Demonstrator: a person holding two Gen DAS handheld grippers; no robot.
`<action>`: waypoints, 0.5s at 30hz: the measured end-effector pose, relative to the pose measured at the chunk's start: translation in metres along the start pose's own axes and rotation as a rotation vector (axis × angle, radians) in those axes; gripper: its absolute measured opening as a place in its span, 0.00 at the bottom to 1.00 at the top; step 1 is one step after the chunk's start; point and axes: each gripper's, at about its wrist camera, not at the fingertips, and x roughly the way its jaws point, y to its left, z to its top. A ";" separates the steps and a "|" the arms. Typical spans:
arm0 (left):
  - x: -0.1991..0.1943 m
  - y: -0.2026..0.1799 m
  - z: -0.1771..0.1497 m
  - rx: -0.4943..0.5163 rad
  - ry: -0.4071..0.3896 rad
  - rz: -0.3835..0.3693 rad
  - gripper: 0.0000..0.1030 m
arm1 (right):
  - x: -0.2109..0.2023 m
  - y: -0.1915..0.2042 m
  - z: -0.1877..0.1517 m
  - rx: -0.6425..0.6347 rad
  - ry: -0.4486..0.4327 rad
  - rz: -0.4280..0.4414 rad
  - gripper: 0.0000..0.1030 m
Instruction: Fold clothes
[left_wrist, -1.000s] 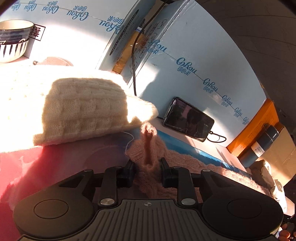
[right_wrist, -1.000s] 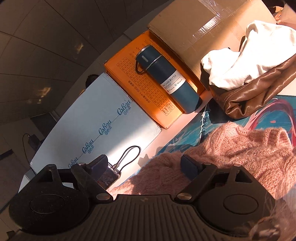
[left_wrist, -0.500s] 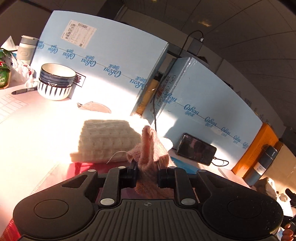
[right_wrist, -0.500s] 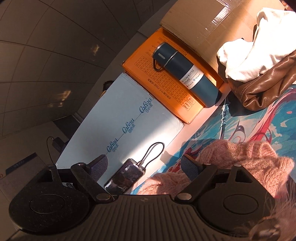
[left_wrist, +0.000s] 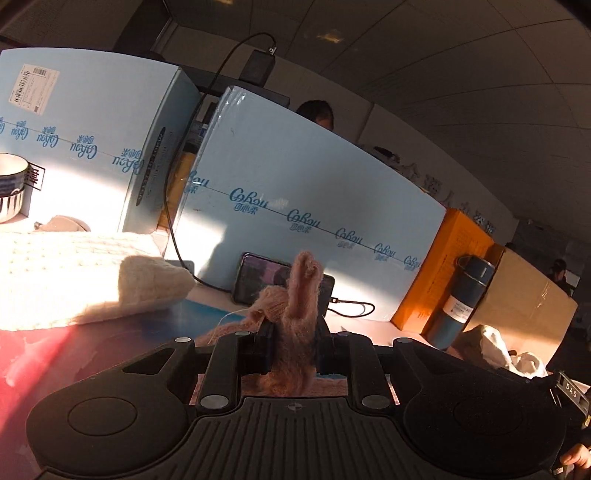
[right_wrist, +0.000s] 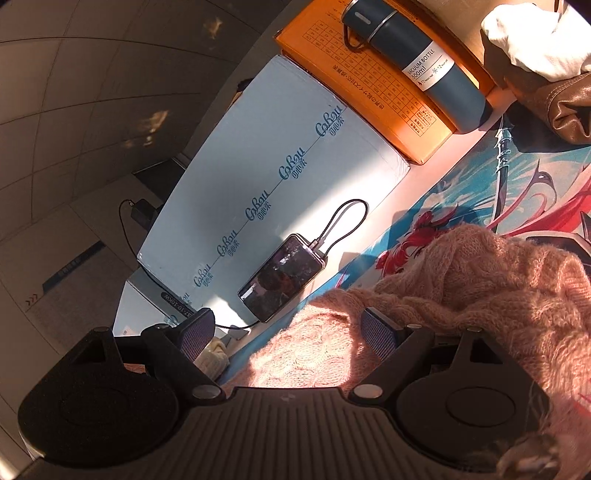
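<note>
Pinching pink sweater (left_wrist: 295, 325), left gripper (left_wrist: 293, 347) — right gripper (right_wrist: 286, 332) spread, holding nothing.

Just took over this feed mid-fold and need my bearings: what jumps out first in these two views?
The pink sweater stands out: the left gripper is shut on a bunched piece of it, while the rest lies heaped on the colourful mat before the open right gripper. Behind sit a phone on its cable, pale blue boxes and a cream sweater at the left.
</note>
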 end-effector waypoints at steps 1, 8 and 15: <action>0.004 -0.006 -0.004 0.007 0.010 -0.011 0.18 | 0.000 0.000 0.000 -0.001 0.000 -0.001 0.83; 0.030 -0.049 -0.029 0.054 0.084 -0.089 0.68 | 0.000 0.002 0.001 -0.016 -0.006 -0.008 0.83; 0.039 -0.032 -0.032 -0.218 0.152 -0.311 0.90 | 0.000 0.004 0.000 -0.029 -0.009 -0.010 0.83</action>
